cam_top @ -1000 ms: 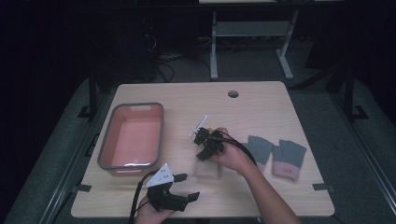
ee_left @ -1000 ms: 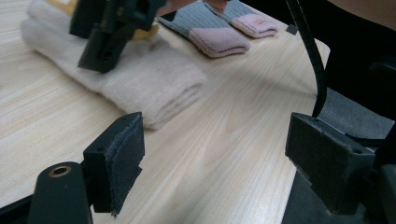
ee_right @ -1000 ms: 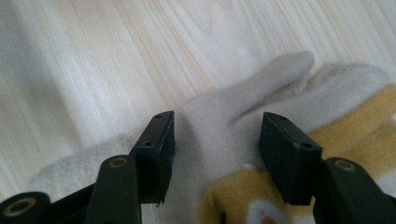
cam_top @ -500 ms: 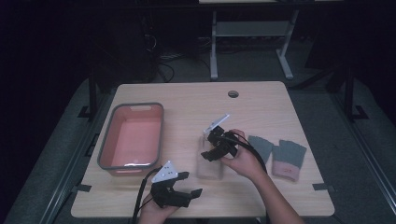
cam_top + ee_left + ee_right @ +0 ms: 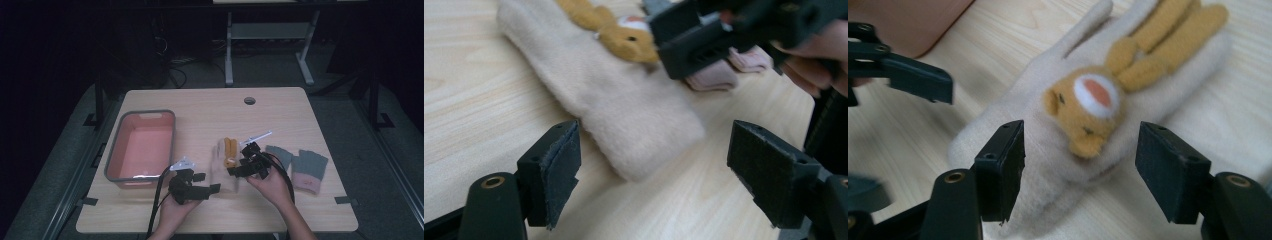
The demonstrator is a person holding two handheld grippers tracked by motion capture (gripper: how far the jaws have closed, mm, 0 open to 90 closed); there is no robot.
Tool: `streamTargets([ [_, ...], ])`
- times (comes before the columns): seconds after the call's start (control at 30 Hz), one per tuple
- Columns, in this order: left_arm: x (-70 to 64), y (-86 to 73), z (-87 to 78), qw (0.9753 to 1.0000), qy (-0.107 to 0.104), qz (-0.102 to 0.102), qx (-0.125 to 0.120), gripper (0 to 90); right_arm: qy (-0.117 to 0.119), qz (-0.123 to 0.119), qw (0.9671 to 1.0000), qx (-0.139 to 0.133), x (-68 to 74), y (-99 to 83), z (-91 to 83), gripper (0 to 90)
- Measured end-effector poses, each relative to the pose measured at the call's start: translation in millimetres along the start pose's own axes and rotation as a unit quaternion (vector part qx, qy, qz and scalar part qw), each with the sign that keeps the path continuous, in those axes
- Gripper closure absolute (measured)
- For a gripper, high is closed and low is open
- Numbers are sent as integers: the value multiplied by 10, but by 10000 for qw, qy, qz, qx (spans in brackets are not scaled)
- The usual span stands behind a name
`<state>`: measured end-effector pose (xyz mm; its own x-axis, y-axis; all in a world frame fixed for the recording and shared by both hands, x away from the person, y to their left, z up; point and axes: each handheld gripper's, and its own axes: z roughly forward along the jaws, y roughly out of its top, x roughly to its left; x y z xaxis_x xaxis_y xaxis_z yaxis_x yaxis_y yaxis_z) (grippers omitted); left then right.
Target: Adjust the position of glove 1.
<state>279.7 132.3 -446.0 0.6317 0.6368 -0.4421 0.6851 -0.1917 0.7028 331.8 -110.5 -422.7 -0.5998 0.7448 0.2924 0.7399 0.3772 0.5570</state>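
Note:
A cream glove with an orange bunny sewn on it lies flat at the table's centre. My left gripper is open at the glove's cuff end. In the left gripper view the cuff lies just ahead of the open left gripper. My right gripper hovers open at the glove's right side. In the right gripper view the bunny's face sits just beyond the open right gripper, with nothing held.
A pink tray with a grey rim stands at the left. Two grey gloves with pink cuffs lie at the right, near the right hand. A round cable hole is at the table's far side.
My right gripper has drawn back to the right and toward the person, uncovering the cream glove. My left gripper has moved forward to the cuff.

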Motion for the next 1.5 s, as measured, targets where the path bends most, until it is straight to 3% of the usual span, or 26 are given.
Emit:
streamTargets([
  [0.03, 0, 0, 0, 10000, 0, 0, 0, 219, 30, 56, 10000, -51, -18, -17, 1, 360],
  [0.07, 39, 40, 38, 9998, -7, -187, 57, 222, 57, 120, 9999, -56, -31, -32, -4, 360],
  [0.27, 126, 128, 146, 9981, -17, -543, 289, 259, 234, 512, 9982, -230, -87, -123, -13, 364],
  [0.43, 188, 147, 203, 9958, -74, -852, 335, 308, 248, 643, 9974, -220, -147, -163, 23, 375],
  [0.5, 201, 151, 226, 9952, -55, -900, 379, 322, 446, 789, 9956, -244, -172, -183, 46, 380],
  [0.63, 219, 154, 262, 9943, -12, -967, 459, 329, 396, 858, 9953, -226, -176, -215, 93, 389],
  [0.8, 271, 158, 288, 9909, -44, -1265, 462, 345, 437, 988, 9939, -235, -197, -236, 152, 403],
  [0.93, 287, 160, 295, 9910, 49, -1246, 497, 413, 468, 1015, 9935, -228, -194, -252, 186, 402],
  [1.1, 299, 136, 319, 9911, 42, -1207, 565, 456, 625, 1237, 9895, -411, -228, -351, 215, 391],
  [1.3, 290, 135, 342, 9915, -22, -1130, 646, 523, 542, 1201, 9898, -545, -191, -378, 221, 370],
  [1.43, 281, 136, 355, 9925, -49, -1009, 693, 551, 631, 1394, 9868, -536, -194, -381, 228, 442],
  [1.47, 275, 137, 363, 9926, -62, -1007, 678, 554, 799, 1564, 9829, -559, -217, -398, 243, 488],
  [1.5, 275, 137, 363, 9926, -62, -1007, 678, 558, 799, 1564, 9829, -559, -217, -398, 243, 488],
])
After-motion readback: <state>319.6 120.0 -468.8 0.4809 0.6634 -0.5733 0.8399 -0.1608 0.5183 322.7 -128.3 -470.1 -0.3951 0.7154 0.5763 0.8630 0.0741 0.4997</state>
